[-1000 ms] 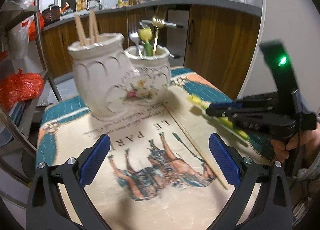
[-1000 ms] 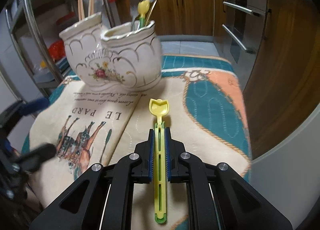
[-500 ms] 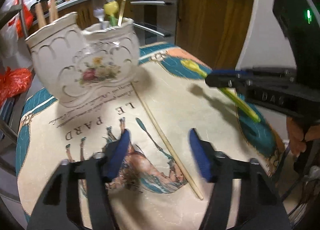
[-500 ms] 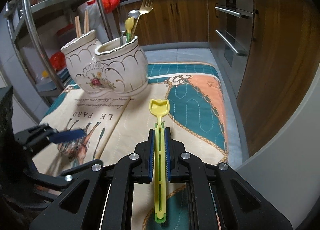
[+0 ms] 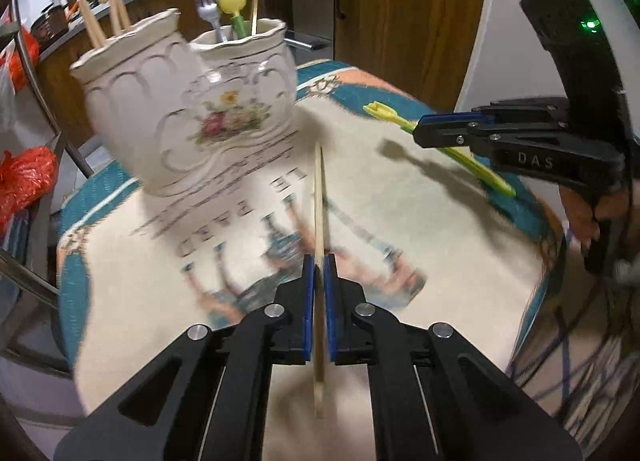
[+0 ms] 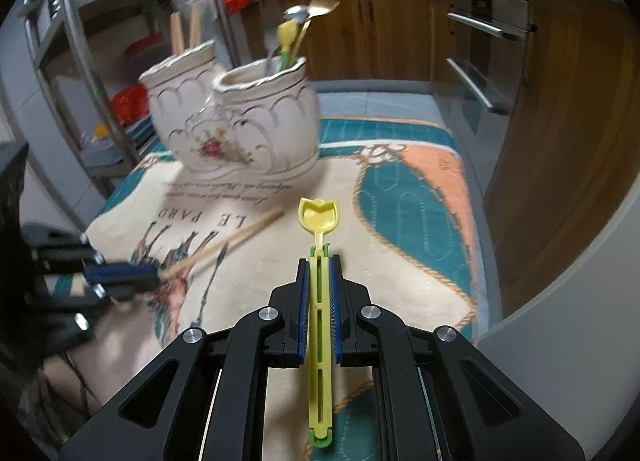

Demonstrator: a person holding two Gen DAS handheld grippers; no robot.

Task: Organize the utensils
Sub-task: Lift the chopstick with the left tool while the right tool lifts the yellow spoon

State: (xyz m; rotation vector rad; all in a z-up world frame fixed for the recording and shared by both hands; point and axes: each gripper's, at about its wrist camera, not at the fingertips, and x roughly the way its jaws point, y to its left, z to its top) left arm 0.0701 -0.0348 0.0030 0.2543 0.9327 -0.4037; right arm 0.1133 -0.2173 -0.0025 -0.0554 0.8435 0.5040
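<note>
Open printed cloth [image 6: 420,197] between both tools and the twin holder [image 5: 188,117], bench edge just right of the right one. Left gripper [image 5: 319,261] clamped on a chopstick [image 5: 319,197], long axis pointing ahead toward the holder. Right gripper [image 6: 319,261] clamped on a yellow spoon [image 6: 319,217], bowl forward, raised above the cloth, handle running back between the fingers.
</note>
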